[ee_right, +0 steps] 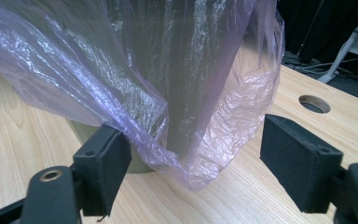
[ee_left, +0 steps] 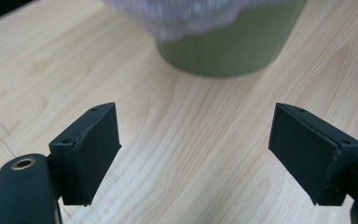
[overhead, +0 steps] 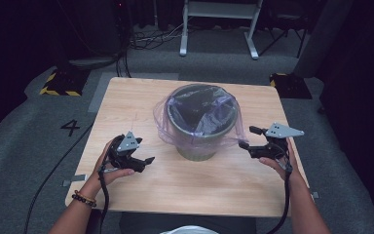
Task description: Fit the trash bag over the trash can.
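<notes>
- While the purple bin liner [overhead: 202, 119] hangs draped over the rim of the green waste bin [overhead: 198, 146], the bin sits mid-counter, slightly toward the far edge of the wooden counter [overhead: 185, 190].
- Liner lines the inside and its skirt spills loose down the outside; bunched and uneven, fuller on the right side.
- Right tool [overhead: 247, 138] sits just beside the bin's right flank, jaws apart; in the right gripper view the liner hem [ee_right: 168, 154] hangs between the pads, brushing the left pad [ee_right: 109, 163], not pinched.
- Left tool [overhead: 146, 161] is low over the counter, near the bin's left side but apart from it, jaws wide apart, nothing between them; the left gripper view has bare wood ahead and the bin base [ee_left: 223, 51] beyond.
- Step, my read: fitting or tidying the liner on the bin; right side looks like a let-go or a regrip point, left side is on approach.
- Next move likely calls for: left tool going forward and up to the liner skirt on its side, closing on film only, not on the bin wall.
- Right tool needs a clean pinch on the hem, then a downward or outward pull to even the skirt.
- Risk: thin film can slip or tear; bin is light, may slide if pulled from one side only.
</notes>
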`<state>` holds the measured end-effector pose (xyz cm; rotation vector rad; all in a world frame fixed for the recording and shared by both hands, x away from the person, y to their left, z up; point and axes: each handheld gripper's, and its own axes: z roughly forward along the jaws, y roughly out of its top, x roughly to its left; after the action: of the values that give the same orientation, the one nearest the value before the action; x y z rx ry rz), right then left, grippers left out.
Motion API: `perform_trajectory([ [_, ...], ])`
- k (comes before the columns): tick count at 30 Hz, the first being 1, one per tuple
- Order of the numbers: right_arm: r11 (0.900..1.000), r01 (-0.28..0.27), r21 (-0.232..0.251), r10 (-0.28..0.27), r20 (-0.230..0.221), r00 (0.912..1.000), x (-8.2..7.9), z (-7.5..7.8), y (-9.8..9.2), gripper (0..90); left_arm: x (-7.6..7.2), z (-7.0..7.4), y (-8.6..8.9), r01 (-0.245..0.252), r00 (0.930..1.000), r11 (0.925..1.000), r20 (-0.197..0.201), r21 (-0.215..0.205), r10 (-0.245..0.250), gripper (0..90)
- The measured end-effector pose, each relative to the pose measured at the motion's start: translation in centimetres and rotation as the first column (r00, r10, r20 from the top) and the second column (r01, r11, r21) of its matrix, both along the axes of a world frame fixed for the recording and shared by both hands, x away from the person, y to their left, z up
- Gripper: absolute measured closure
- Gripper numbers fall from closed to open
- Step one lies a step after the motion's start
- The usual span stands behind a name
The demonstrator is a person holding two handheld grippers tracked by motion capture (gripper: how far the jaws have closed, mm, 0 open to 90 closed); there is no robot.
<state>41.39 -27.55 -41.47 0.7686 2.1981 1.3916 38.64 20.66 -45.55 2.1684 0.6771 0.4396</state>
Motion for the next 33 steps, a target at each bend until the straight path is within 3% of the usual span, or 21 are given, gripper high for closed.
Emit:
perform_trajectory([
  [4,1.0,-0.015,0.0,0.015,-0.003,0.9999,-0.4,0.3,-0.1,18.8,0.2,-1.8,-0.1,0.014,0.9983,0.9995,-0.057,0.03,-0.012,16.0],
  [12,0.999,-0.037,-0.012,0.037,0.004,0.9993,-1.1,0.8,-0.3,17.4,0.2,-4.4,-0.6,0.036,0.9951,0.9959,-0.095,0.084,-0.028,16.0],
  [16,0.999,-0.035,-0.012,0.035,0.01,0.9993,-1.4,1.0,-0.4,17.6,0.3,-4.7,-0.5,0.035,0.9941,0.9979,-0.105,0.054,-0.029,15.8],
  [19,0.999,-0.021,-0.025,0.022,0.019,0.9996,-1.5,1.2,-0.5,16.6,0.6,-4.8,-0.3,0.03,0.9898,0.999,-0.14,0.033,-0.025,15.3],
  [30,1.0,-0.012,0.008,0.011,0.083,0.9964,-2.0,3.8,0.1,16.4,0.8,-4.8,-0.4,0.039,0.9888,0.9986,-0.145,0.035,-0.034,13.4],
  [33,1.0,-0.008,-0.009,0.009,0.102,0.9947,-1.9,4.7,0.6,16.4,0.8,-4.8,-0.4,0.039,0.9889,0.9986,-0.145,0.036,-0.034,13.3],
])
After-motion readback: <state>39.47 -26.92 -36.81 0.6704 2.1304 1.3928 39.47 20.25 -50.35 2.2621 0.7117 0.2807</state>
